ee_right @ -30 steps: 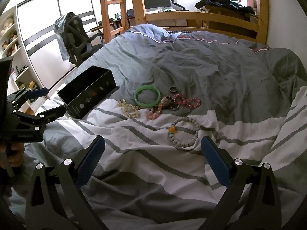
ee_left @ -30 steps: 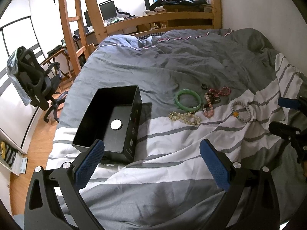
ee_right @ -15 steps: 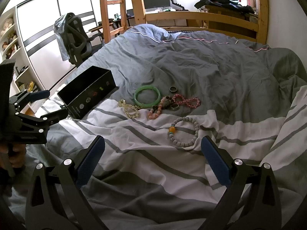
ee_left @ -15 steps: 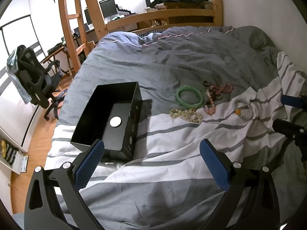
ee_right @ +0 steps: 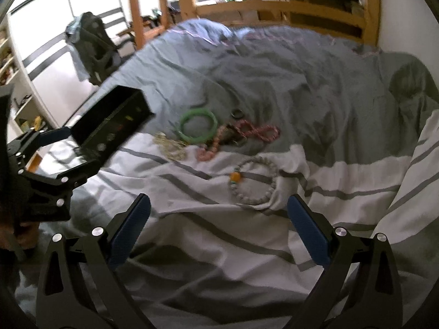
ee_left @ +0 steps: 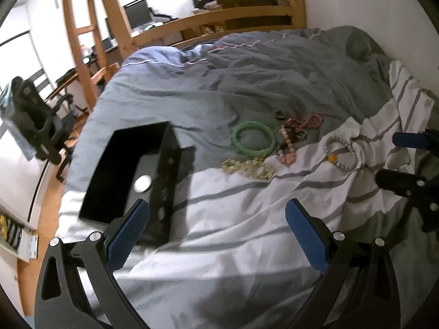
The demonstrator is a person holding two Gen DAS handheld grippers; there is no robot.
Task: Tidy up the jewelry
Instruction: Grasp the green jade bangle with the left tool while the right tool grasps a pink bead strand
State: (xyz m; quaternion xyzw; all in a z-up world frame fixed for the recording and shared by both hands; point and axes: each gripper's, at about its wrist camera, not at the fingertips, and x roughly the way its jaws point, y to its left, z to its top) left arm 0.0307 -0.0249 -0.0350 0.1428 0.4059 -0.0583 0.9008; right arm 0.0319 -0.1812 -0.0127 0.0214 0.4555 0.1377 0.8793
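1. Green, pink, grey and gold pieces lay clustered on the bed's middle: a green bangle (ee_left: 253, 139), a gold bracelet (ee_left: 248, 167) just beside it, a pink bead strand (ee_left: 286, 148), a red strand (ee_left: 307, 122), two small rings and a grey bead bracelet (ee_right: 253, 181) nearest the right gripper (ee_right: 218, 230).
2. Black and open-topped, the box (ee_left: 131, 175) sat toward the bed's left edge, well apart from the cluster, with only a white disc (ee_left: 142, 184) showing inside.
3. Both grippers had their blue-padded fingers (ee_left: 127, 235) spread wide and held nothing; the left gripper (ee_left: 216, 235) hovered by the box.
4. Risks, as I judged them: the soft, creased duvet (ee_left: 247, 219) could sink under a press, so thin beads might slip the pads; touching strands could lift together or snag; a nudged box might tip.
5. Beyond stood a wooden bunk frame (ee_left: 219, 24), a ladder, a desk with monitors, and an office chair (ee_left: 33, 115). Both views were blurred.
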